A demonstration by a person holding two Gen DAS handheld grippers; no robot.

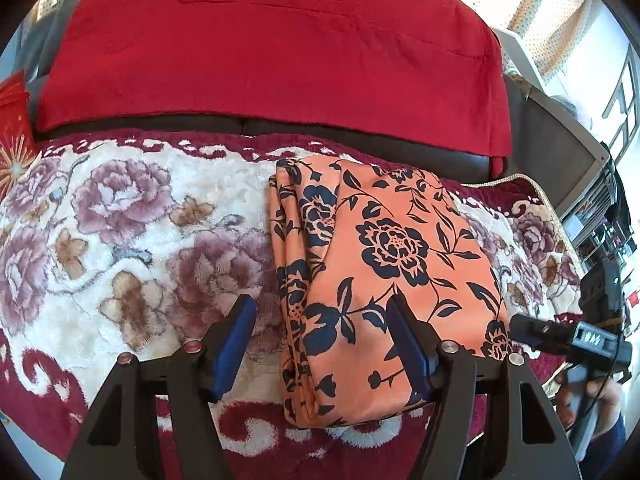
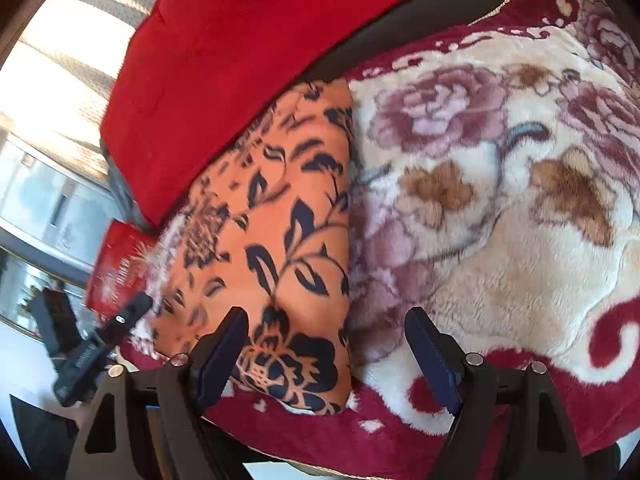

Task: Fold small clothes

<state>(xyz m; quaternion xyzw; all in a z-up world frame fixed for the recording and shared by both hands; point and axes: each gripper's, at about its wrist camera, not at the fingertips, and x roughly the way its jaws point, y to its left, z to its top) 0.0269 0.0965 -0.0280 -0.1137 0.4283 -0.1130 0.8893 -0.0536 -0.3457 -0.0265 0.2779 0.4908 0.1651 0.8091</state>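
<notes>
Left wrist view showed me the folded, smooth orange cloth (image 1: 384, 280) on the plush flowered blanket (image 1: 120, 232); my left gripper (image 1: 320, 316) and right gripper (image 2: 326, 330) were both released, empty.

Surface finishes, as observed

Folded orange garment (image 1: 384, 264): smooth, thin printed cloth with slight sheen. Blanket (image 1: 132, 216): deep, fluffy plush pile. Red cover (image 1: 272, 52): matt, soft-napped fabric. Gripper frames: matt black plastic; 4 bright metal pins noted on each.
</notes>
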